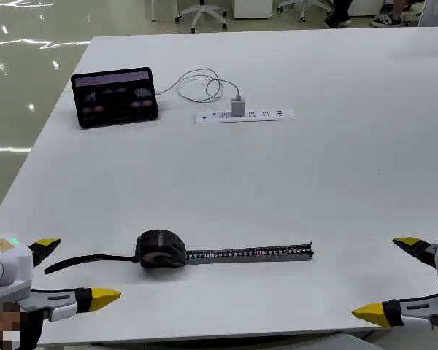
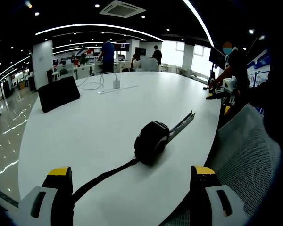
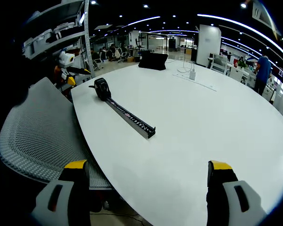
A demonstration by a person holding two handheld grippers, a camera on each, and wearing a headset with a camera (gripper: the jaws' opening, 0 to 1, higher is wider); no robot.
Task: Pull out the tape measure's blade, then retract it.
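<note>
Tape measure (image 1: pixel 160 249) lies on white worktop (image 1: pixel 292 175) near the front edge. Blade (image 1: pixel 250 253) extended flat to the right, strap (image 1: pixel 87 261) trailing left. Left tool (image 1: pixel 84 268) and right tool (image 1: pixel 382 276) flank it without touching, jaws spread wide, holding nothing.

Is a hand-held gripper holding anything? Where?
Nothing is held. The left hand-held gripper and right hand-held gripper are both open; the black round tape measure lies free on the white table.

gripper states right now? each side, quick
Left hand-held gripper: open, holding nothing.
Right hand-held gripper: open, holding nothing.
</note>
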